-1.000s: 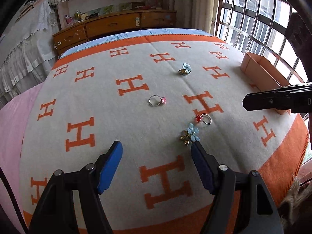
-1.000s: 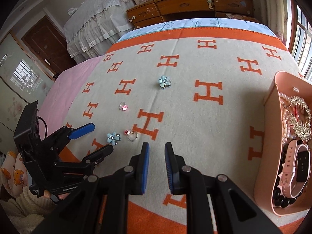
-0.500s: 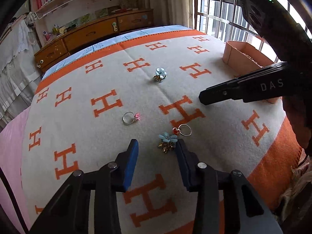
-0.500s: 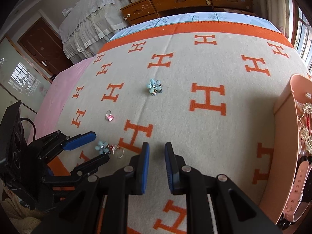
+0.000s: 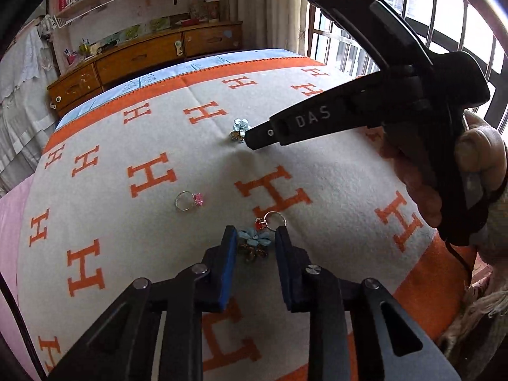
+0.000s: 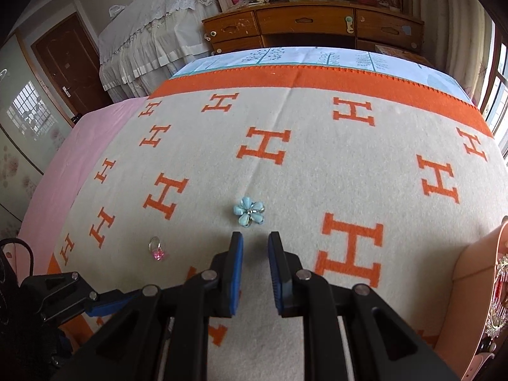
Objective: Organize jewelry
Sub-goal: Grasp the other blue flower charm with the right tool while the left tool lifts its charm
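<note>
On the cream and orange H-pattern blanket (image 5: 95, 209), my left gripper (image 5: 256, 238) is open with its jaws on either side of a blue flower brooch (image 5: 255, 240). A red-stone ring (image 5: 270, 220) lies just beyond it, a pink-stone ring (image 5: 189, 200) to the left. My right gripper (image 6: 255, 243) is narrowly open and empty, just short of a second blue flower brooch (image 6: 249, 210); that brooch also shows in the left wrist view (image 5: 239, 128), at the right gripper's tip (image 5: 254, 141). The pink-stone ring (image 6: 157, 247) lies to its left.
A pink jewelry box (image 6: 470, 273) with gold pieces and a watch stands at the right edge. A wooden dresser (image 6: 311, 28) is beyond the bed, a barred window (image 5: 412, 9) to the right. A pink sheet (image 6: 63, 165) lies left of the blanket.
My left gripper has narrowed and moved forward around the near flower brooch. My right gripper has moved left and forward from the box toward the far flower brooch.
</note>
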`<control>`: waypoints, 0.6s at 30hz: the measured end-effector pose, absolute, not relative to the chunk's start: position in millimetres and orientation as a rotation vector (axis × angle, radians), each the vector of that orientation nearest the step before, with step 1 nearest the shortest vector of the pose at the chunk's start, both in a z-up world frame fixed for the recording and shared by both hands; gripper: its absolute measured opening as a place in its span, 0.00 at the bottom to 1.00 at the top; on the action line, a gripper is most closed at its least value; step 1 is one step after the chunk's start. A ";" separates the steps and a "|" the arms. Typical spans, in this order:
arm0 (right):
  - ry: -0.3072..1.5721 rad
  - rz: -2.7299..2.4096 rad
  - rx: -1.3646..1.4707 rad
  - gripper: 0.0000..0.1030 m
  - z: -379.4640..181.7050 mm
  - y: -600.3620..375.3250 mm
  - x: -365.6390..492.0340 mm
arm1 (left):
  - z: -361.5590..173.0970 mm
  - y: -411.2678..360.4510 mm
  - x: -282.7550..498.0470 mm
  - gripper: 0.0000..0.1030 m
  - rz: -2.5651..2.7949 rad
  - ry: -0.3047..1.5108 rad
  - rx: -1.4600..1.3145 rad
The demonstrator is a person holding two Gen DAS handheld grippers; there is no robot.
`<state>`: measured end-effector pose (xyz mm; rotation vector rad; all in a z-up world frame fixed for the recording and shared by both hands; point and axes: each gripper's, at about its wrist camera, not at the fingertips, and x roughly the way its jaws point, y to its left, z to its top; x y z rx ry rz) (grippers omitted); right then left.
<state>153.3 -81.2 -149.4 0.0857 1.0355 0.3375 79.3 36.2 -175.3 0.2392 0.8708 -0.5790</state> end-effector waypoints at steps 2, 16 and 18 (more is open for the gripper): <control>1.026 0.348 0.081 0.25 -149.2 -79.9 155.3 | -175.0 35.9 78.8 0.19 -0.583 0.871 0.234; 0.955 0.278 -0.150 0.19 -151.0 -49.7 162.9 | -170.6 63.7 85.6 0.17 -0.610 0.887 0.050; 0.959 0.280 -0.144 0.19 -150.6 -50.5 161.6 | -167.9 65.7 85.3 0.17 -0.604 0.886 0.042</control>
